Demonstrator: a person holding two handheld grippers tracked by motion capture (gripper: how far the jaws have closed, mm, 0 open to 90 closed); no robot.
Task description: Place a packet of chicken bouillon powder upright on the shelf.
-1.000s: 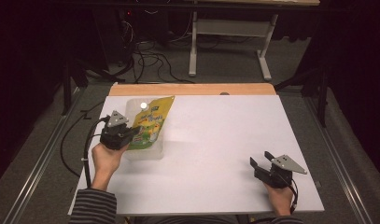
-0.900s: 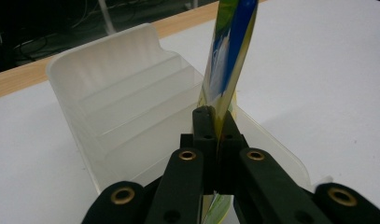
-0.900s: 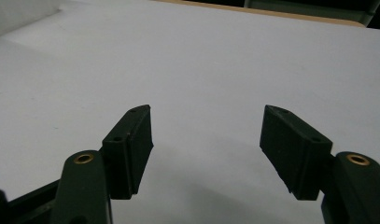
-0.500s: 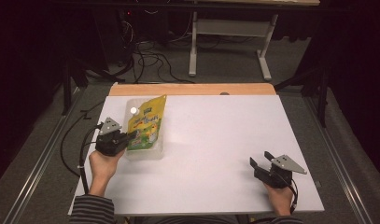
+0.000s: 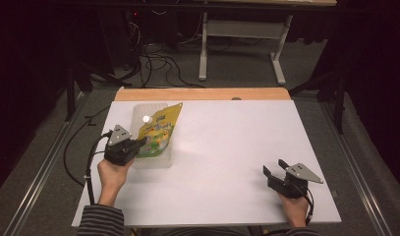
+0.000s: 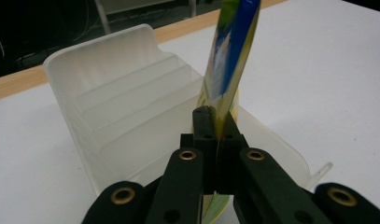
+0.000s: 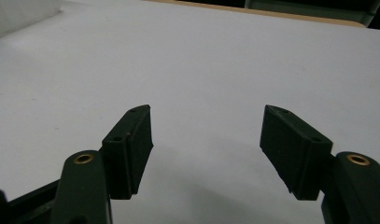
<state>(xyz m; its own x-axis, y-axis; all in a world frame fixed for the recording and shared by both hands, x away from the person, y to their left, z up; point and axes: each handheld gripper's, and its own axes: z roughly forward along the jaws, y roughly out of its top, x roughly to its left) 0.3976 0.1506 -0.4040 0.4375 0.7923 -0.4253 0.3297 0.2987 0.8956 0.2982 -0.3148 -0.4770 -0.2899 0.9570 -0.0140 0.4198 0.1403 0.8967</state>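
the left gripper (image 6: 214,122) has its jaws pressed together on the lower edge of a yellow-green pouch (image 6: 229,56), which stands on edge between them. in the high view the pouch (image 5: 158,132) hangs over a clear plastic bin (image 5: 149,161) at the table's left side, its top leaning toward the wooden strip (image 5: 202,94) at the far edge. the bin's ribbed wall (image 6: 113,93) rises just beside the pouch. the right gripper (image 7: 206,140) rests well apart near the white table's (image 5: 227,162) right front corner, jaws spread wide with nothing between them.
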